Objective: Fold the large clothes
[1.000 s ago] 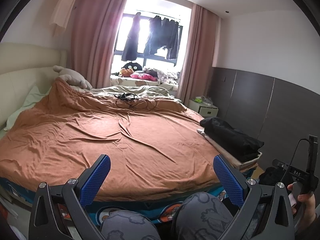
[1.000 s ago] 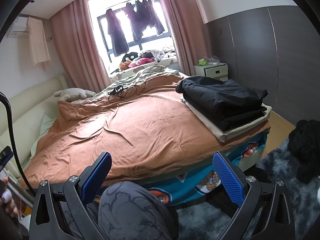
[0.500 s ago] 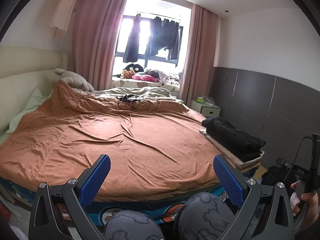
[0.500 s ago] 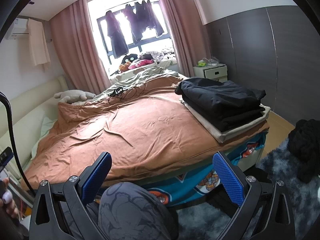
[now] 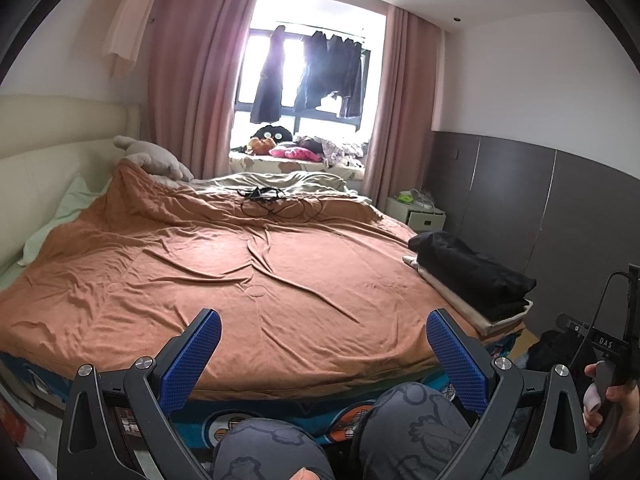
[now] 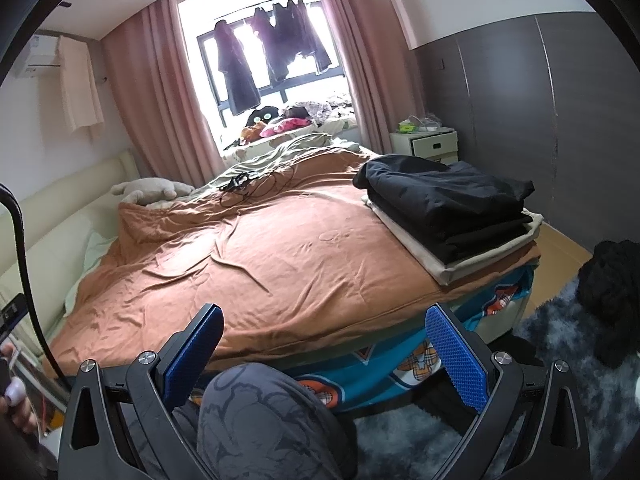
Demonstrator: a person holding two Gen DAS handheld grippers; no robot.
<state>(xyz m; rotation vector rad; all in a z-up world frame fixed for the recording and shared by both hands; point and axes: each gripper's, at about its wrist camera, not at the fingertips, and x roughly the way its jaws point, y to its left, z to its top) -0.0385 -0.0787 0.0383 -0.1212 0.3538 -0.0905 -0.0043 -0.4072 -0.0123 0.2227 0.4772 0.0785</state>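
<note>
Your stack (image 6: 448,208) sits folded on the bed (image 5: 240,280); both tongs (image 5: 320,344) (image 6: 324,340) gape, holding nothing; the floor heap (image 6: 612,276) remains.

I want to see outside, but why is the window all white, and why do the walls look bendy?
Left wrist view: daylight overexposes the window, so the hanging clothes look like dark shapes with purple glare. Right wrist view: same bright window; the fisheye lens curves the grey wall panels and darkens the corners.

The right claw (image 6: 322,354) gapes wide above a knee (image 6: 256,408), facing folded black clothes (image 6: 448,200).
</note>
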